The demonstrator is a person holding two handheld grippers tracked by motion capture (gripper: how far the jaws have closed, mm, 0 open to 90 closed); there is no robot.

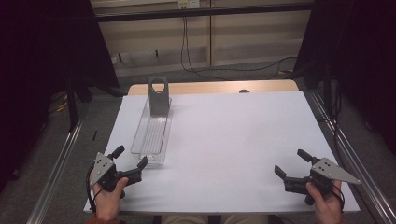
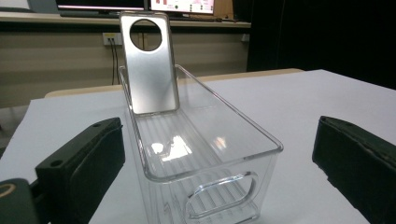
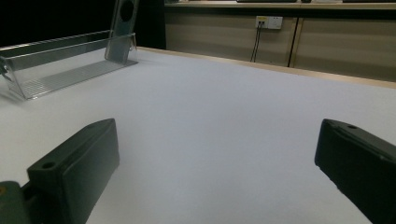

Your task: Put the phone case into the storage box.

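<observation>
A long clear plastic bin (image 1: 152, 133) lies lengthwise on the left half of the white table. A grey metal plate with a round hole (image 1: 158, 96) stands leaning at its far end. In the left gripper view the clear bin (image 2: 201, 154) is straight ahead between the jaws, its near handle cut-out close, with the metal plate (image 2: 149, 70) at the back. My left gripper (image 1: 130, 158) is open just in front of the bin's near end. My right gripper (image 1: 293, 162) is open at the near right, holding nothing. From the right gripper view the bin (image 3: 60, 65) lies far off to the left.
The white table (image 1: 233, 135) has a wooden edge (image 1: 219, 87) at the back. Aluminium rails (image 1: 56, 168) run along both sides. Cables (image 1: 196, 65) hang against the back wall, with dark curtains on either side.
</observation>
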